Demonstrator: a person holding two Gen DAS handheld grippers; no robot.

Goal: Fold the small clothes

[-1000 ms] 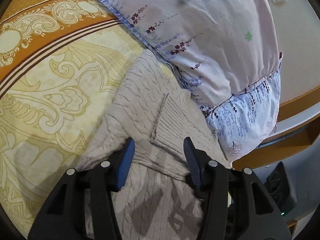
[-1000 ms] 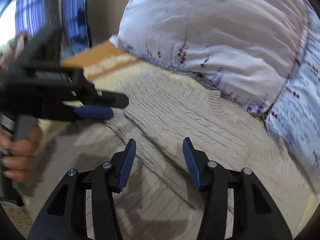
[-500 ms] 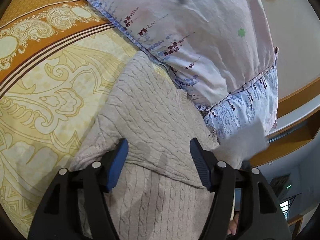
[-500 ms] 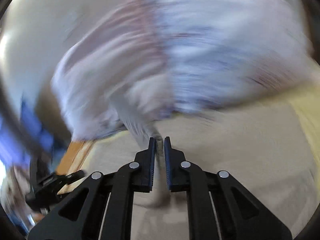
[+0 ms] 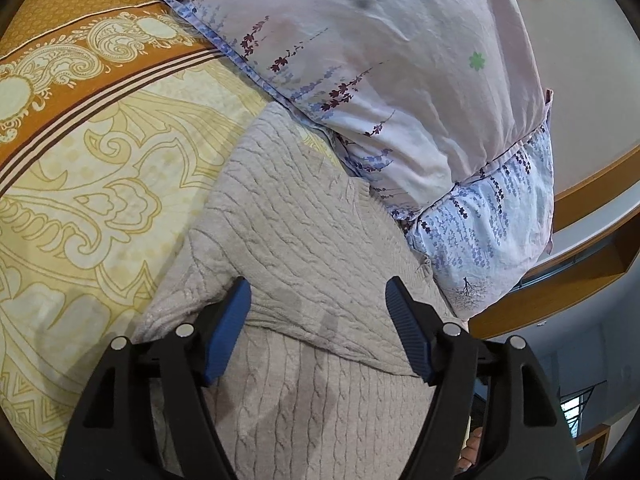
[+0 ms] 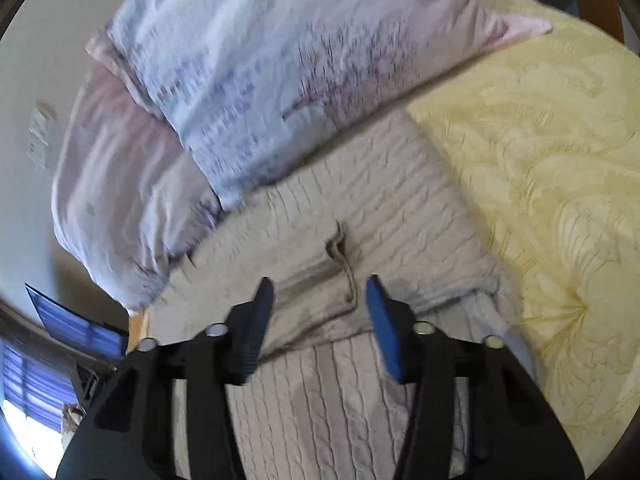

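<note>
Sweater (image 5: 304,232) lies folded on bed (image 5: 100,184), pillows (image 5: 400,80) at 1 o'clock; your left hand-held gripper (image 5: 318,320) and right hand-held gripper (image 6: 320,312) both gape, empty.

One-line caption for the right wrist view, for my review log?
Right gripper open above a folded beige cable-knit sweater lying on a yellow patterned bedspread, beside floral pillows.
</note>
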